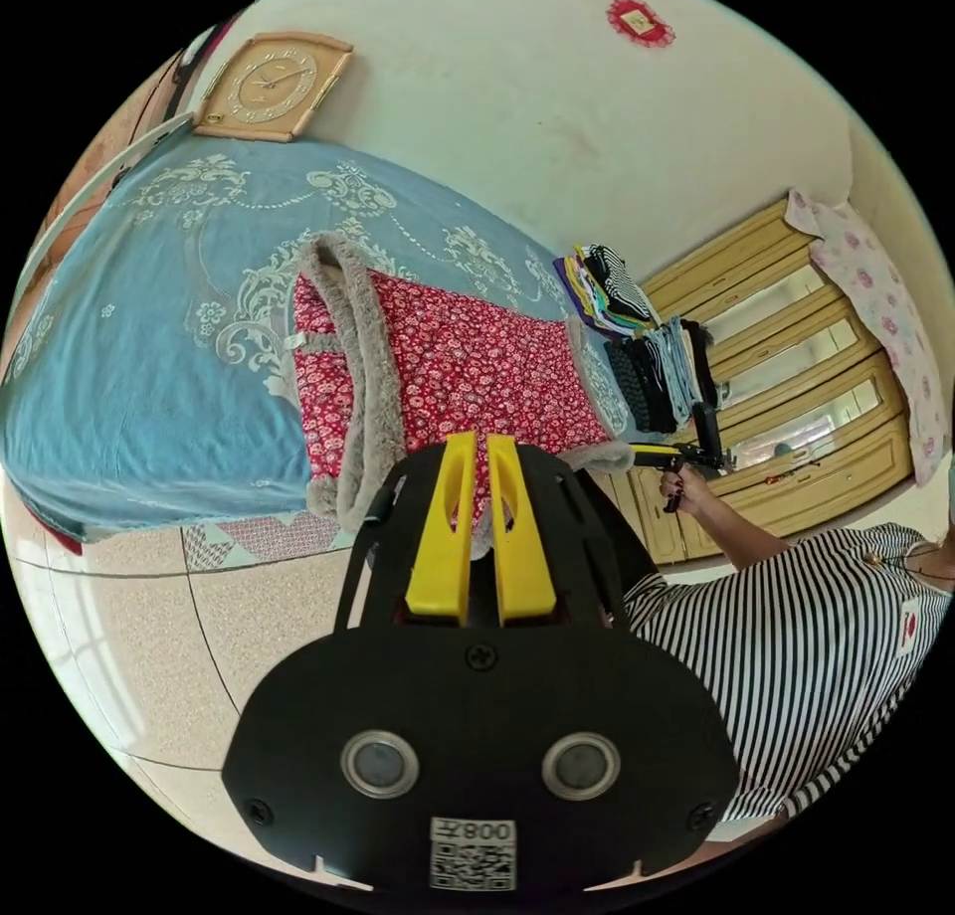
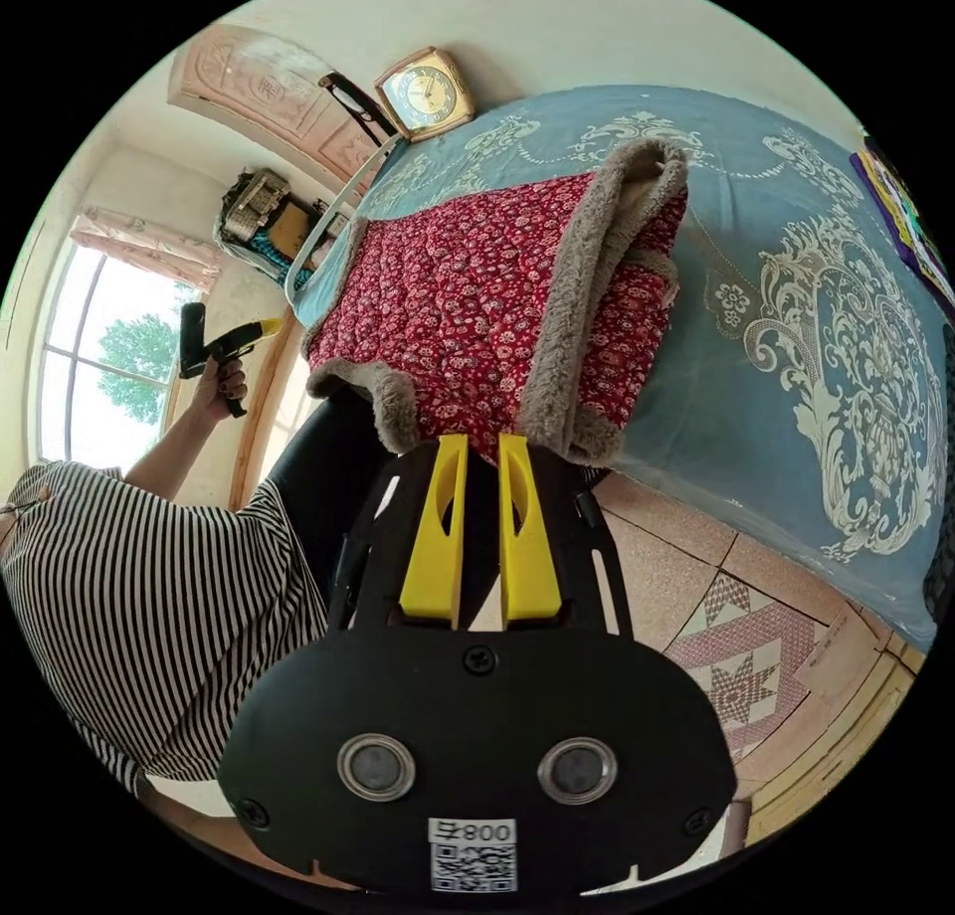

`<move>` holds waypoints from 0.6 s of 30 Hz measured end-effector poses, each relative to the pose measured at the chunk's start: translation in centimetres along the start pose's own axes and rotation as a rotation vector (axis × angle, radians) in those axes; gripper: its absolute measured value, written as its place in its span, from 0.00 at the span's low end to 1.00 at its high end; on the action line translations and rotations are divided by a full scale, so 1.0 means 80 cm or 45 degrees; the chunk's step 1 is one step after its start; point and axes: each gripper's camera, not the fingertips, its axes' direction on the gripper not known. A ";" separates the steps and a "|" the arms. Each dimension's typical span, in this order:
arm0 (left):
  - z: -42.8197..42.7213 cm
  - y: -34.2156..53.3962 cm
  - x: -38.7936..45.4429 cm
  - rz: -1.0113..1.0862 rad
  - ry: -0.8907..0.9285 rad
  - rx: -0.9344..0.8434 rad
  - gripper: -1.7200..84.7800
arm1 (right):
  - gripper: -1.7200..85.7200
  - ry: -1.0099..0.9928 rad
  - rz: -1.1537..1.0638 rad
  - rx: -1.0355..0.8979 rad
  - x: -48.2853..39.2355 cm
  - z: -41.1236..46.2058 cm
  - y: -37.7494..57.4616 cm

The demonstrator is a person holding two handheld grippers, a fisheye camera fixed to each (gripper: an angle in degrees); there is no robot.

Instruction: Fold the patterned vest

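Observation:
The patterned vest (image 1: 468, 368), red floral with grey fur trim, lies spread flat on the blue bedspread (image 1: 149, 358), its hem hanging a little over the bed's near edge. In the left gripper view, my left gripper (image 1: 480, 443) hovers in front of that hem with its yellow jaws close together and nothing between them. My right gripper (image 1: 686, 455) is held in a hand off to the side of the bed. In the right gripper view, the vest (image 2: 477, 288) lies ahead of my right gripper (image 2: 482, 443), whose jaws are also together and empty. My left gripper (image 2: 214, 343) is raised near the window.
Stacks of folded clothes (image 1: 612, 293) sit at the far end of the bed, beside a wooden wardrobe (image 1: 796, 378). A clock (image 1: 271, 85) leans at the bed's head. A person in a striped shirt (image 1: 796, 637) stands on the tiled floor (image 2: 736, 656) by the bed.

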 end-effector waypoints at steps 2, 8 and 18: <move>0.034 -0.027 -0.004 0.005 -0.067 -0.097 0.03 | 0.05 -0.074 0.062 0.032 0.013 -0.010 0.003; 0.098 -0.056 -0.034 -0.076 -0.231 -0.322 0.02 | 0.02 -0.292 0.170 0.307 0.034 -0.058 -0.001; 0.084 -0.128 -0.003 0.031 -0.230 -0.213 0.02 | 0.02 0.180 0.137 -0.188 0.021 0.060 -0.157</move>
